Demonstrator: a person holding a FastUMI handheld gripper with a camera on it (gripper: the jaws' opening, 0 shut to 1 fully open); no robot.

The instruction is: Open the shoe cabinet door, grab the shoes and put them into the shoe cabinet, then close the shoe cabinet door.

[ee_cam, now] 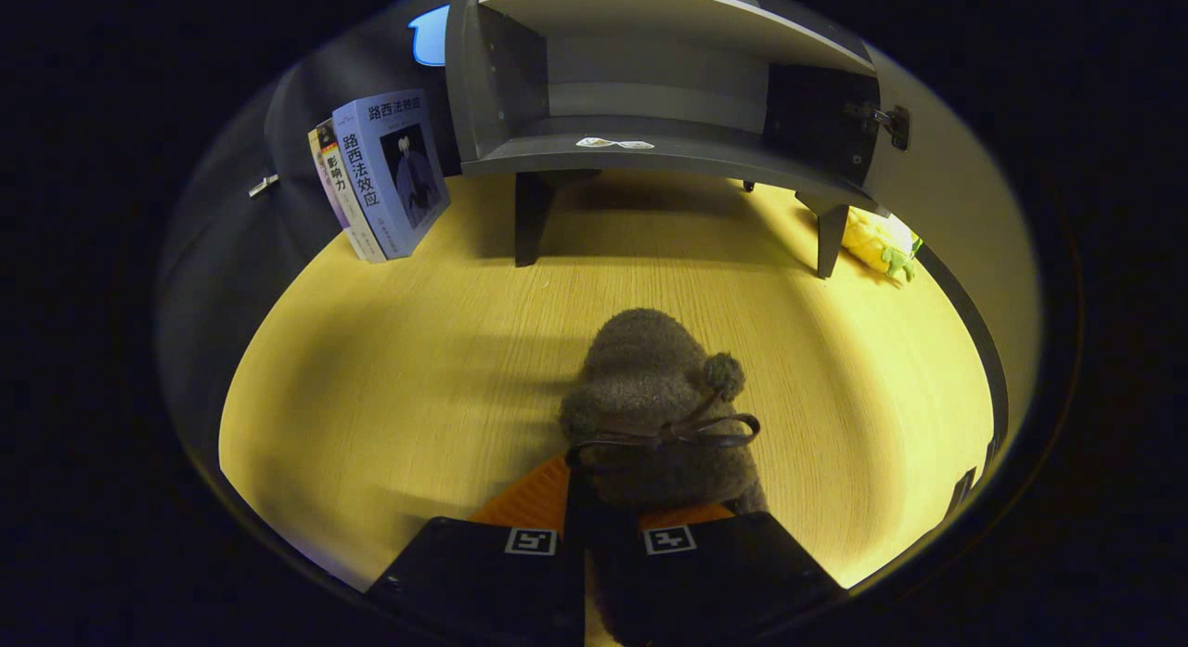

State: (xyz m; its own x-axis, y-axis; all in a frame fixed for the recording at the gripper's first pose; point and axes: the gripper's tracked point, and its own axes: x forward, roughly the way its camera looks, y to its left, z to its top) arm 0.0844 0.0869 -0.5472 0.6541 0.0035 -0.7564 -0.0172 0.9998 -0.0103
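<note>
A fuzzy grey-brown shoe with a pompom and a thin bow sticks out forward from my gripper. Both fingers press on its back rim, so the gripper is shut on it and it appears held above the wooden table. Beyond the shoe stands the grey shoe cabinet on short legs. Its door is swung open to the right, showing a hinge and a bare inner shelf with a small white sticker.
Several books lean upright against the wall left of the cabinet. A yellow plush toy lies by the cabinet's right leg, under the open door. Bare wooden table lies between the shoe and the cabinet.
</note>
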